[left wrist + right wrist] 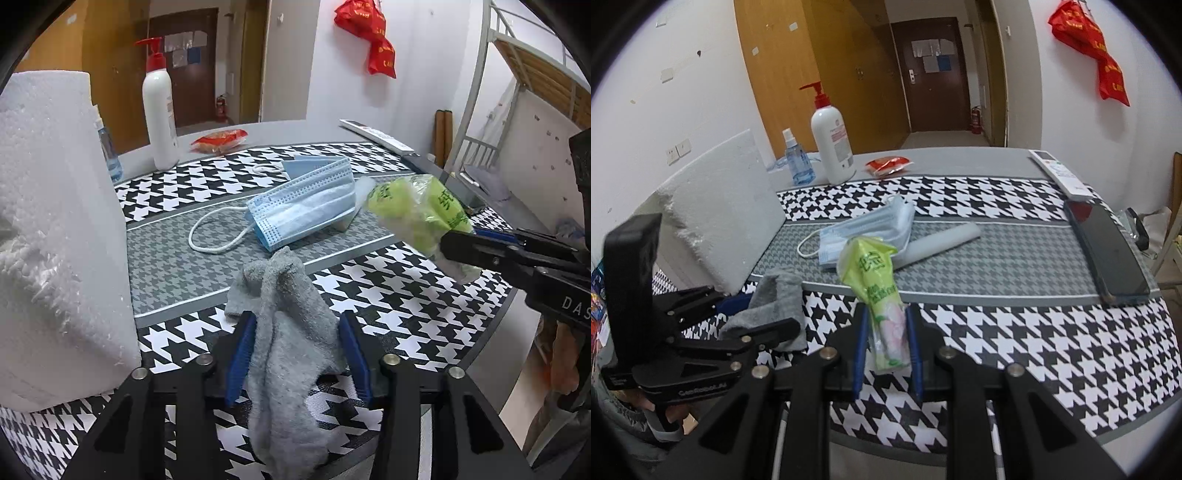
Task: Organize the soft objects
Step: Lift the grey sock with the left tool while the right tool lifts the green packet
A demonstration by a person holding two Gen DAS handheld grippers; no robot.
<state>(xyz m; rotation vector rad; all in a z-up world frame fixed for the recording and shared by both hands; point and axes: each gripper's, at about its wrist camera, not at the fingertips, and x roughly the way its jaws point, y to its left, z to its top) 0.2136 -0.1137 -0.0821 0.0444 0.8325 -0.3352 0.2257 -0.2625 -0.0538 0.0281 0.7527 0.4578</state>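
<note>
left gripper [295, 354] is closed on a grey sock [284, 332], lifted over the table's near edge [1071, 424]. right gripper [885, 350] pinches a green tissue pack [879, 280], also raised. masks [306, 206] lie mid-table. likely the carrying step; next, set both down together somewhere.

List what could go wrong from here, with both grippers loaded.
1. The grey sock hangs loosely between the left gripper fingers, bunched and trailing below; it may slip out or drag on the tablecloth.
2. The right gripper pinches the green tissue pack near one end, so the far end could sag or twist free.
3. The pack is held near the blue face mask; lowering it carelessly could snag the ear loop.
</note>
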